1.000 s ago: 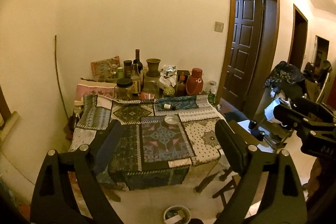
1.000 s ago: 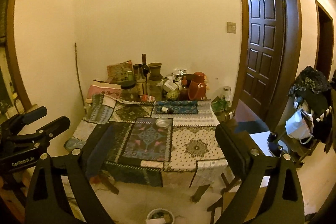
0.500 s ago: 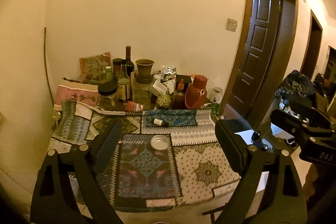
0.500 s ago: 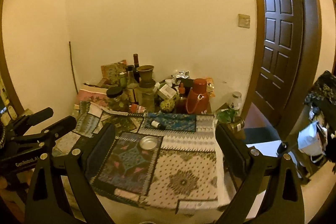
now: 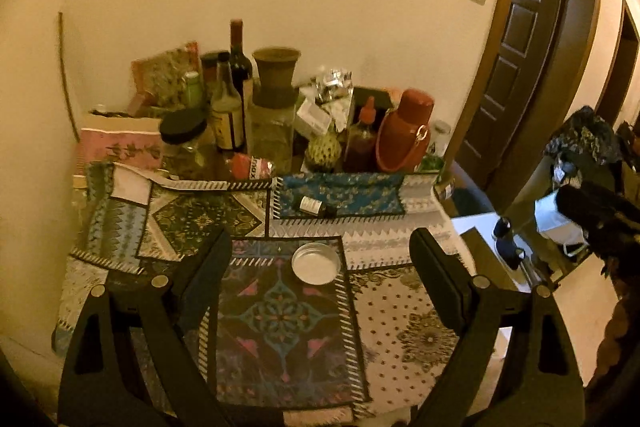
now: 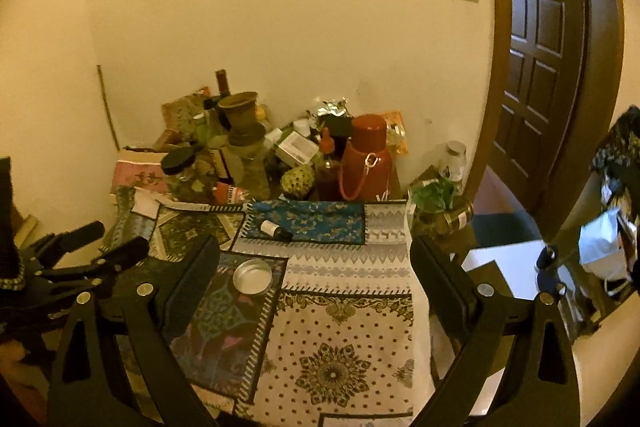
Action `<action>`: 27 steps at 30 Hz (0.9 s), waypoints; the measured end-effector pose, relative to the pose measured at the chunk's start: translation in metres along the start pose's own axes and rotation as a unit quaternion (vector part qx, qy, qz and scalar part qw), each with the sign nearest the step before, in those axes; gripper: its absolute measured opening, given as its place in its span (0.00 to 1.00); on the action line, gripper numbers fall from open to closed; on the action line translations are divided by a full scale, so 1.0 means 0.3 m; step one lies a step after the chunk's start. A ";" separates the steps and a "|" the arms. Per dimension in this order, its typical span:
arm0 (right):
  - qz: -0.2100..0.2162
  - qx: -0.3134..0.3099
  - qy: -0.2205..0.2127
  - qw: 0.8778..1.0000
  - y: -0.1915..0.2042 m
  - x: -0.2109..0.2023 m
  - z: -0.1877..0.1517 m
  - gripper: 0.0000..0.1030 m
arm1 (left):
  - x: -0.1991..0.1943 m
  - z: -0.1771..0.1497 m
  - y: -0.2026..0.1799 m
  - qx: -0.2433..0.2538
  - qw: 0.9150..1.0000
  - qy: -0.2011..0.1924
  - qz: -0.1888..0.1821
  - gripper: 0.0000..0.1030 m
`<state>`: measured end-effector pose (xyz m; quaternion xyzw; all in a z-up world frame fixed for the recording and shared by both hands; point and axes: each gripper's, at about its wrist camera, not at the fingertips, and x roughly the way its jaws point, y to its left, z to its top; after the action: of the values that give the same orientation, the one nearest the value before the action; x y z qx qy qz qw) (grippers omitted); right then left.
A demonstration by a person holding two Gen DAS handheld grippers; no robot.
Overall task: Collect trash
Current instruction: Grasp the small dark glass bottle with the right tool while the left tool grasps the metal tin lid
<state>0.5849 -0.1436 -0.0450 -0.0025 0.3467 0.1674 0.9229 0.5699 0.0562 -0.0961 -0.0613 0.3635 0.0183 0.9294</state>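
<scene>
- Left wrist view: my left gripper (image 5: 320, 255) has its jaws spread wide and holds nothing. It hangs above the near half of the table covered in patchwork patterned cloth (image 5: 404, 327).
- Left wrist view: a shallow round silver metal lid (image 5: 316, 263) lies flat on the dark patterned panel, between the two fingers as this camera sees it, touching neither.
- Left wrist view: a small dark vial with a white label (image 5: 314, 205) lies on its side on the blue cloth panel, beyond the lid.
- Left wrist view: the far edge by the wall is crowded: a dark wine bottle (image 5: 239, 67), a brown clay vase (image 5: 277, 71), a red insulated flask (image 5: 406, 135), crumpled silver foil (image 5: 334, 83).
- Left wrist view: my right gripper (image 5: 600, 223) shows at the right edge, blurred; its opening cannot be judged here.
- Right wrist view: my right gripper (image 6: 316, 255) is wide open and empty, above the table.
- Right wrist view: the lid sits just beside the left finger (image 6: 188, 283), with the vial farther off and the flask at the far side.
- Right wrist view: my left gripper appears at the left edge, fingers parted.
- Right wrist view: a dark wooden panelled door (image 6: 540, 47) stands far right.
</scene>
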 end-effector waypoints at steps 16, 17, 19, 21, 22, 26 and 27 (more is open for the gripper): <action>-0.053 0.030 0.128 0.990 0.052 0.498 -0.007 0.92 | 0.759 -0.105 0.170 0.052 0.968 0.226 -0.096 0.40; -0.049 0.026 0.136 0.989 0.054 0.527 -0.012 0.92 | 0.782 -0.115 0.171 0.055 0.967 0.229 -0.098 0.36; -0.040 0.018 0.149 0.988 0.054 0.581 -0.023 0.92 | 0.822 -0.134 0.170 0.060 0.965 0.233 -0.101 0.30; -0.033 0.008 0.157 0.987 0.056 0.626 -0.029 0.92 | 0.850 -0.146 0.165 0.064 0.964 0.237 -0.105 0.20; -0.029 0.005 0.158 0.987 0.060 0.647 -0.032 0.92 | 0.859 -0.149 0.166 0.065 0.964 0.237 -0.107 0.17; -0.009 -0.012 0.174 0.985 0.063 0.740 -0.036 0.92 | 0.884 -0.158 0.159 0.067 0.959 0.245 -0.125 0.14; -0.003 -0.016 0.179 0.984 0.064 0.766 -0.034 0.92 | 0.892 -0.165 0.152 0.070 0.957 0.252 -0.127 0.12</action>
<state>0.7342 -0.0559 -0.1978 -0.0482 0.5037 0.1675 0.8461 0.7298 0.0924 -0.3181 -0.0442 0.5759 -0.1410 0.8040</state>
